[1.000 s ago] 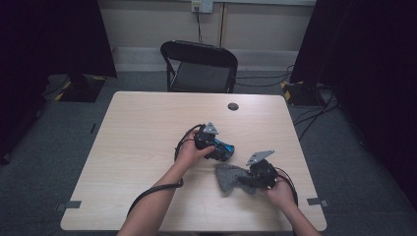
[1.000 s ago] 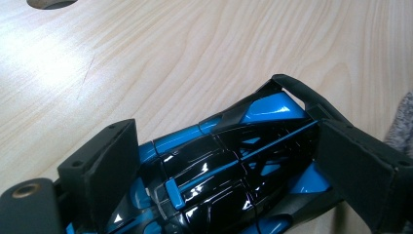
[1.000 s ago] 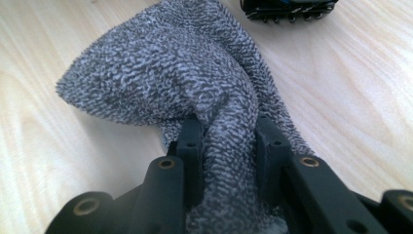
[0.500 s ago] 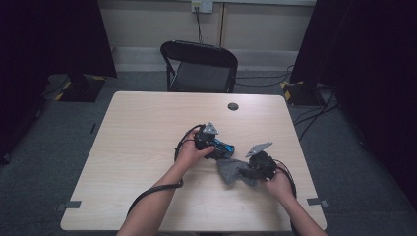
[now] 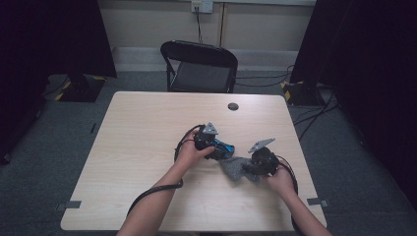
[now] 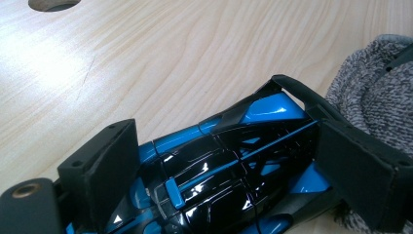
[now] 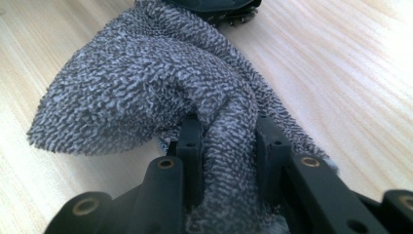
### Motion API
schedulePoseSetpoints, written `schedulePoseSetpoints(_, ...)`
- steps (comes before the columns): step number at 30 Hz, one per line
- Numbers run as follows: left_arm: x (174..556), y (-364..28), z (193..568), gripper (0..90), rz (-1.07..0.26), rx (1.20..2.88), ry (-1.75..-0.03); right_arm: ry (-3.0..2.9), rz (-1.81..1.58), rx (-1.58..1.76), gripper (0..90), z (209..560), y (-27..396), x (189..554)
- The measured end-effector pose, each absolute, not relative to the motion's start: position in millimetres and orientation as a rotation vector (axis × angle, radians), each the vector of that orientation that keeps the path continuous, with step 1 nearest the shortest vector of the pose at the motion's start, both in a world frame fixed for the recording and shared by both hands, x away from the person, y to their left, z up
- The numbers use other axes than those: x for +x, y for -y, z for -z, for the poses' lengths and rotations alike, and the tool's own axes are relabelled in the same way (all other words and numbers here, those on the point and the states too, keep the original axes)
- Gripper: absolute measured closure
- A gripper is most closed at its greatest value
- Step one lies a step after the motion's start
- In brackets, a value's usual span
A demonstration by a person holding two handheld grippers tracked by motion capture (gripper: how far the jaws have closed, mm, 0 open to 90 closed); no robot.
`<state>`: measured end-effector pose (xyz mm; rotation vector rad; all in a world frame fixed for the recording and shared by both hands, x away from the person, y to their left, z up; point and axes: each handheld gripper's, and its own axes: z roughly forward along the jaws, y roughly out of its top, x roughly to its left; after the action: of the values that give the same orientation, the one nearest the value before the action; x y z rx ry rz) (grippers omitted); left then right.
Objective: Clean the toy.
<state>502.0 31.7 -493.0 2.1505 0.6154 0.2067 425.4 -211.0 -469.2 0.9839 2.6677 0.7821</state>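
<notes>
Tools gripping toy car (image 6: 229,165), grey cloth (image 7: 160,87)

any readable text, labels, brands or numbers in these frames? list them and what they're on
None readable.
Blue and black toy car in the left gripper: no lettering or number shows.
Grey cloth in the right gripper: no tag or print.
Table: bare wood grain.
Wall outlet: too small to tell.

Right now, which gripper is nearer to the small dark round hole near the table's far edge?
Left. The left gripper, shut on the blue toy car, sits mid-table below the hole. The right gripper, clamping the grey cloth, is farther toward the near edge.
</notes>
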Motion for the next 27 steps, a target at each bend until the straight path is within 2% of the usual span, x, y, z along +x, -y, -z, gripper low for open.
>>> schedulePoseSetpoints(27, 501, -32, 493, 8.9, -0.211, 2.148, -0.613, -2.629, -0.808, 1.112, 68.8, 471, 228, 448)
